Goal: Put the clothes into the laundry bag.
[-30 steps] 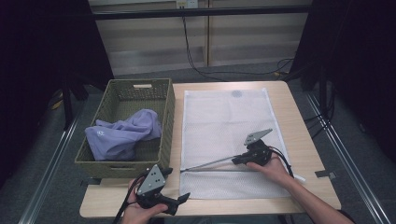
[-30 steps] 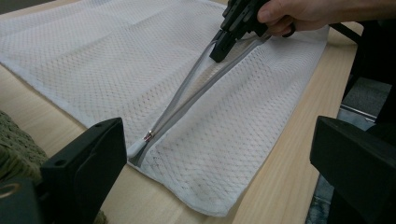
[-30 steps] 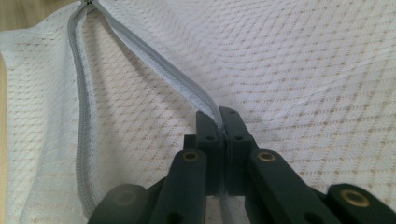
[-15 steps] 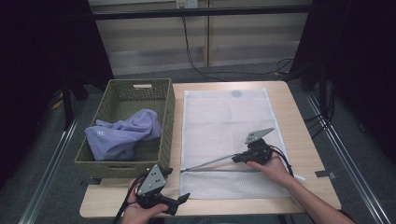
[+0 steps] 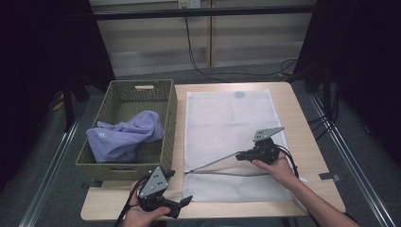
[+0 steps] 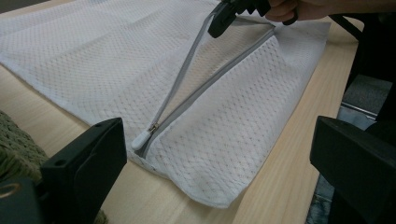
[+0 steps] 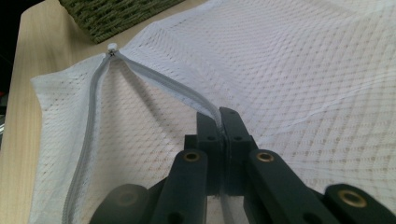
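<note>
A white mesh bag [image 5: 234, 142] lies flat on the right half of the table [image 5: 312, 142], reaching from near the far edge almost to the near edge, with its zip [image 5: 222, 171] running across it close to the near end. The zip is open: its two grey tapes part from the white pull [image 6: 142, 138], which sits at the bag's left side, near the table's near-left part. The right gripper [image 5: 241, 155], held in the right hand [image 5: 276, 166] over the near-right part of the bag, has its jaws pressed together on the upper tape [image 7: 187, 95] and lifts that edge off the lower one, so the mouth gapes as a narrow wedge widening toward the gripper. In the right gripper view the tape runs from the pull straight into the closed black jaws. The left gripper [image 5: 182, 202] sits in the left hand [image 5: 142, 218] at the near edge, just left of the bag's near-left corner; its jaws stand wide apart with nothing between them, pointing at the pull. A green woven basket [image 5: 168, 123] stands along the left edge of the table, touching or just beside the bag, and holds a crumpled lilac cloth [image 5: 124, 137].
</note>
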Demonstrator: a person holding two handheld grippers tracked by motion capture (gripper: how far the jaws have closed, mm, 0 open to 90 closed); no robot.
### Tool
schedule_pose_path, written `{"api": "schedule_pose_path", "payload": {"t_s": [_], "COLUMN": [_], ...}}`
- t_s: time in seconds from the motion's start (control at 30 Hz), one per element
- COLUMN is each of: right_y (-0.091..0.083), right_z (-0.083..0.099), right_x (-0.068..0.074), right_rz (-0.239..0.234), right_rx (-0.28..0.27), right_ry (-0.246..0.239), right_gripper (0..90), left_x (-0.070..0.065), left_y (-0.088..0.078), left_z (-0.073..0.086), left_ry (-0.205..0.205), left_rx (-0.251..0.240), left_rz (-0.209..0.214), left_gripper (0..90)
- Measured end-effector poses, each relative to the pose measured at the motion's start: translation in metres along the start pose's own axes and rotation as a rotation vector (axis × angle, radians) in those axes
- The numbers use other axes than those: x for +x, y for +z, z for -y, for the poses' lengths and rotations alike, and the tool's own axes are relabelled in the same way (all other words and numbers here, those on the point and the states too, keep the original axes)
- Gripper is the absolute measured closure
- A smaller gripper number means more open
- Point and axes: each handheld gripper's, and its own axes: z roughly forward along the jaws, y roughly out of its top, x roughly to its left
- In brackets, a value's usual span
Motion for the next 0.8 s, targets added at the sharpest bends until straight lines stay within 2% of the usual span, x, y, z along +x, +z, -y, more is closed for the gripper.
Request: {"api": "schedule_pose_path", "payload": {"t_s": [0.53, 0.8], "right_y": [-0.015, -0.019], "right_z": [-0.012, -0.021], "right_x": [0.002, 0.001], "right_rz": [0.002, 0.003], "right_rx": [-0.096, -0.133], "right_ry": [0.004, 0.010], "right_gripper": [88.9, 88.9], "left_x": [0.000, 0.000], "left_y": [0.000, 0.000], "left_z": [0.000, -0.001], "left_ry": [-0.010, 0.015], "left_rx": [-0.004, 0.000], "left_rz": [0.000, -0.001], "left_gripper": [4.0, 4.0]}}
